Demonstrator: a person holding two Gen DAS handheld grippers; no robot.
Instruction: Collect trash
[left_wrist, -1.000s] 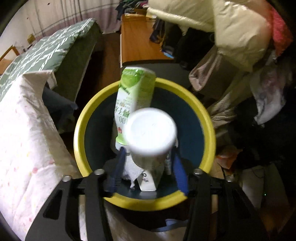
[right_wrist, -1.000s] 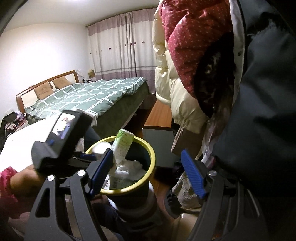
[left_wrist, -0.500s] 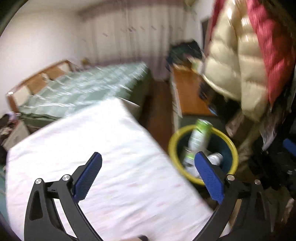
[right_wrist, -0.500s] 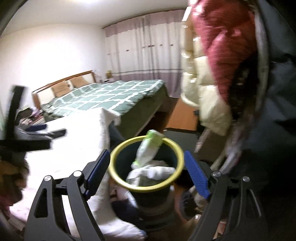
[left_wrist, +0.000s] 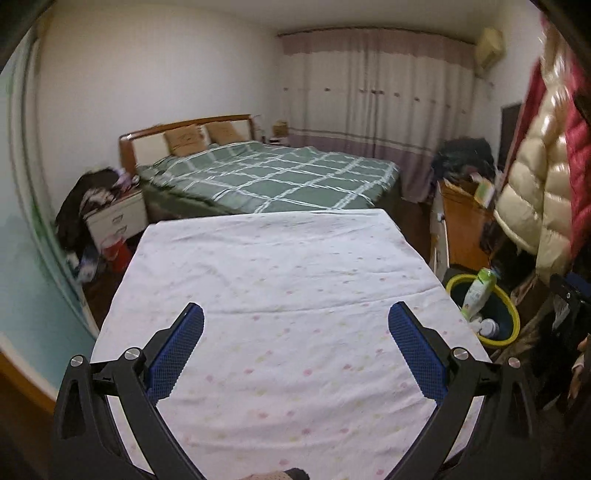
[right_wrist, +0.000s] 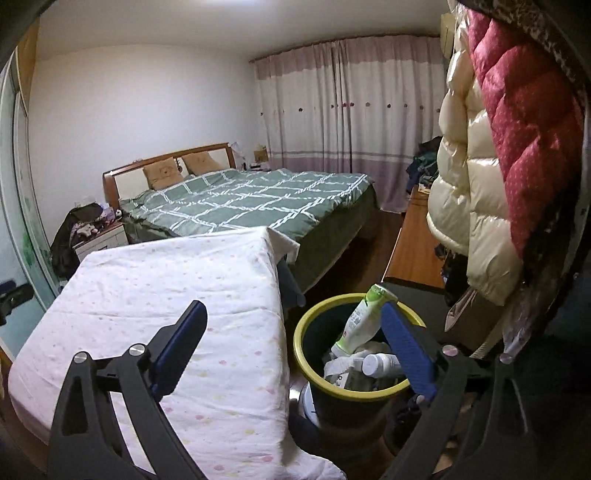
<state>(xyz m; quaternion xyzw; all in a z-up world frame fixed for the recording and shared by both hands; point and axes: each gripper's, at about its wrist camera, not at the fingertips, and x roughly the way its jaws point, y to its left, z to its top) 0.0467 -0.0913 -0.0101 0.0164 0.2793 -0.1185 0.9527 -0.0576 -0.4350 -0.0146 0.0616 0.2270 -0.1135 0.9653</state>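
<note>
A dark trash bin with a yellow rim (right_wrist: 314, 328) (left_wrist: 513, 314) stands on the floor beside the table. Inside it a green and white bottle (right_wrist: 360, 321) (left_wrist: 478, 291) leans upright, with a white bottle (right_wrist: 380, 363) (left_wrist: 489, 326) and crumpled white paper beside it. My left gripper (left_wrist: 295, 347) is open over the white dotted tablecloth (left_wrist: 280, 288), with nothing between its fingers. My right gripper (right_wrist: 291, 343) hangs near the table's corner, its jaws opening and empty; the right finger (right_wrist: 406, 354) overlaps the bin in the view.
A bed with a green checked cover (left_wrist: 273, 177) lies beyond the table. A wooden cabinet (left_wrist: 465, 221) and hanging cream and red padded coats (right_wrist: 491, 162) crowd the right side. A white nightstand (left_wrist: 114, 218) heaped with clothes stands at the left.
The white bottle left my left gripper and now lies in the bin. The left gripper opened wide and swung left, over the table. My right gripper widened and drew back a little.
</note>
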